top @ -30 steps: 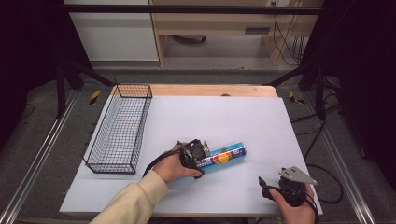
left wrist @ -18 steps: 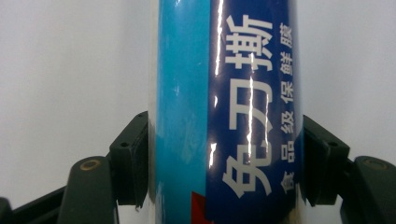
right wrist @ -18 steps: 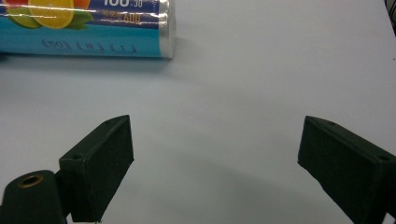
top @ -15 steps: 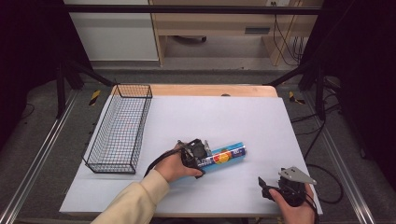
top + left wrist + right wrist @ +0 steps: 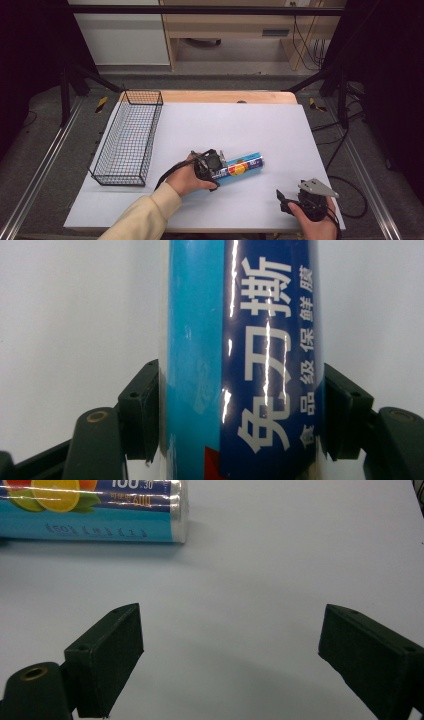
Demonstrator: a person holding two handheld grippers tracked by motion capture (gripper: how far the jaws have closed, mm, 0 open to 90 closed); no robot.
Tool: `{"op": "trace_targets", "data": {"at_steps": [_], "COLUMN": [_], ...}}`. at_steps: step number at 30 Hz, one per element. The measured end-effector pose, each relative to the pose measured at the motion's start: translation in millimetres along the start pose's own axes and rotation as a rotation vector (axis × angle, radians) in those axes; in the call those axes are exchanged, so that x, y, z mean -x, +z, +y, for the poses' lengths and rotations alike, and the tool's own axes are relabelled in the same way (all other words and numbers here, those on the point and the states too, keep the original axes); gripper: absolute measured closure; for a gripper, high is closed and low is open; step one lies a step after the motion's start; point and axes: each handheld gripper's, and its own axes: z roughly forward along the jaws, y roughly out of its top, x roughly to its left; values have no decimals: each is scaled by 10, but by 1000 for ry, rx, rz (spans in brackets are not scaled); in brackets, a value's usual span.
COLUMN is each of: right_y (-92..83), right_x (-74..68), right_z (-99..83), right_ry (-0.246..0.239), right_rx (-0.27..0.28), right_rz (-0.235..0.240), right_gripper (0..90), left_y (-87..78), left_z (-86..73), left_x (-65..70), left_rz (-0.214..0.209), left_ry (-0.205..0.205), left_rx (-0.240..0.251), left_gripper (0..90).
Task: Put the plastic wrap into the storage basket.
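Note:
A blue roll of cling film point(image 5: 246, 165) with white lettering and a fruit picture lies on the white mat point(image 5: 235, 125), near the middle front. My left gripper point(image 5: 221, 168) is shut on its left end. In the left gripper view both black pads point(image 5: 142, 410) press on the sides of the roll point(image 5: 240, 340). Near the front right corner, a hand holds my right gripper point(image 5: 283, 199), with nothing touching it. In the right gripper view that right gripper point(image 5: 230, 645) stands open over bare mat, and the end of the roll point(image 5: 95, 510) lies farther off at the upper left.
A black wire basket point(image 5: 125, 140) stands along the mat's left side, nothing visible inside. The wooden table edge point(image 5: 225, 96) runs behind the mat. Metal rails and cables run on the floor at both sides.

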Motion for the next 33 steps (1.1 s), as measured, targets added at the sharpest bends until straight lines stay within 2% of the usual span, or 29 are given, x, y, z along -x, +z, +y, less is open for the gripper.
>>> {"op": "trace_targets", "data": {"at_steps": [9,33], "right_y": [1,19], "right_x": [-4,-18], "right_z": [1,-1], "right_ry": [-2,-8], "right_rx": [0,-15], "right_rz": [4,17], "right_gripper": [110,107], "left_y": [0,28], "left_z": [37,39], "left_x": [21,-4], "left_rz": [16,-1], "left_ry": [6,0], "left_rx": [-31,-28], "left_gripper": [316,312]}}
